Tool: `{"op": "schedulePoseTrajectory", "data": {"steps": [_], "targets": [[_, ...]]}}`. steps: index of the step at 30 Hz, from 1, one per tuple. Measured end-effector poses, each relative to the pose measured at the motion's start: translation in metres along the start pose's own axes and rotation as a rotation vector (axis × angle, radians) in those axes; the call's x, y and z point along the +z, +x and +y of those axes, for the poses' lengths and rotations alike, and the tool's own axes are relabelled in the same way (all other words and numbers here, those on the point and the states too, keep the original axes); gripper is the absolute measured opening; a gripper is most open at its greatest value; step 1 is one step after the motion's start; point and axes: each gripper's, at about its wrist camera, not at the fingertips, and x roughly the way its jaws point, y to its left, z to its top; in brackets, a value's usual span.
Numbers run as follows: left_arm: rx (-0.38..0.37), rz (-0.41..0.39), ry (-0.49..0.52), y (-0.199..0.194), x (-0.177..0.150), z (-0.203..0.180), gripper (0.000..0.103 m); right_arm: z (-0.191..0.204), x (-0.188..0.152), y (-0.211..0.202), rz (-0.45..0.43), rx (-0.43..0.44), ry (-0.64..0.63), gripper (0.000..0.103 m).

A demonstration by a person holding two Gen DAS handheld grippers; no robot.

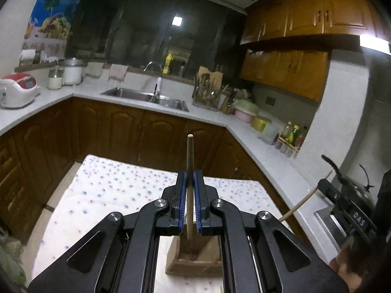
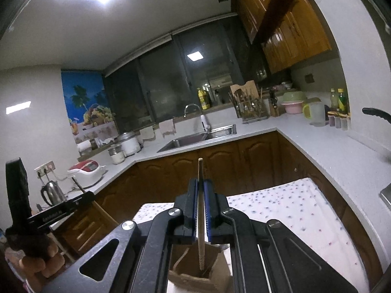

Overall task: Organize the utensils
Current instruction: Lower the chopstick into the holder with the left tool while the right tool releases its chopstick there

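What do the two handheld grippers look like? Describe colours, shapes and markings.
The left gripper and right gripper match: black angular linkage arms with cut-out slots, round silver pivot bolts, and jaws lined with ridged blue pads. Seen side-on, each carries small pale lettering, too blurred to read.

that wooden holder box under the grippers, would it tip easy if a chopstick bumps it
Probably somewhat. The wooden holder looks small and light, and it sits on a soft dotted cloth, not a hard surface. Its base seems to flare wider than its mouth, which should help. The chopstick is thin and likely light, so a nudge may only shift it.
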Motion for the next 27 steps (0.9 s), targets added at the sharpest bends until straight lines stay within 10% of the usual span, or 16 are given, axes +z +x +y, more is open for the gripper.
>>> {"op": "schedulePoseTrajectory", "data": {"steps": [13, 27], "targets": [[0.01, 0.132, -0.046, 0.055, -0.061, 0.014, 0.006, -0.025, -0.066, 0.054, 0.158, -0.04, 0.069, 0.005], [-0.016, 0.163, -0.02, 0.05, -0.054, 0.008, 0.013, -0.029, -0.064, 0.056, 0.188, -0.036, 0.094, 0.01]]}}
